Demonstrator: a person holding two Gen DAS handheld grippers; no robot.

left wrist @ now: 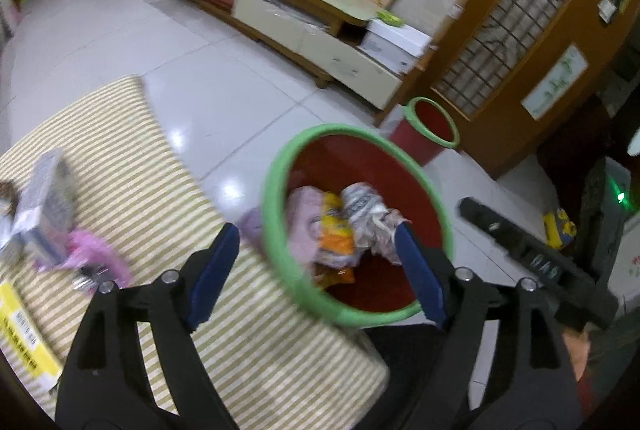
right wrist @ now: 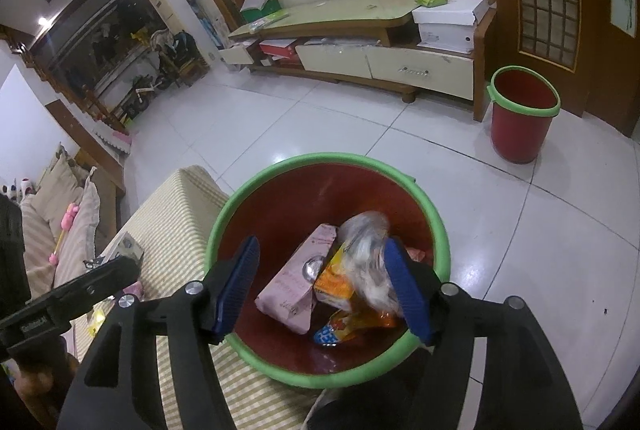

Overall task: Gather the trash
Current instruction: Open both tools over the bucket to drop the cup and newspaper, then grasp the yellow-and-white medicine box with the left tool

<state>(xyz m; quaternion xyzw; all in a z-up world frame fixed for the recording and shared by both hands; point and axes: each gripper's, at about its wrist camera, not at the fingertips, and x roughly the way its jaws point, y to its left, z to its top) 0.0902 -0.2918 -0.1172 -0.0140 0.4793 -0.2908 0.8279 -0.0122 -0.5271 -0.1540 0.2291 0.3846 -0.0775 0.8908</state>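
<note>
Red bins (right wrist: 424, 218) (right wrist: 520, 122): two; pink carton (right wrist: 292, 290): one.

Both views sit just behind their own jaws and look steeply down and forward from close range. The left wrist view hangs over the striped bench (left wrist: 132, 158), with the red bin (left wrist: 360, 226) off the bench's right edge. The right wrist view looks almost straight into that red bin (right wrist: 324, 270). Both share the bin, the tiled floor (left wrist: 224, 78), the low cabinet (right wrist: 360, 42) and a second bin (right wrist: 522, 114) beyond.
</note>
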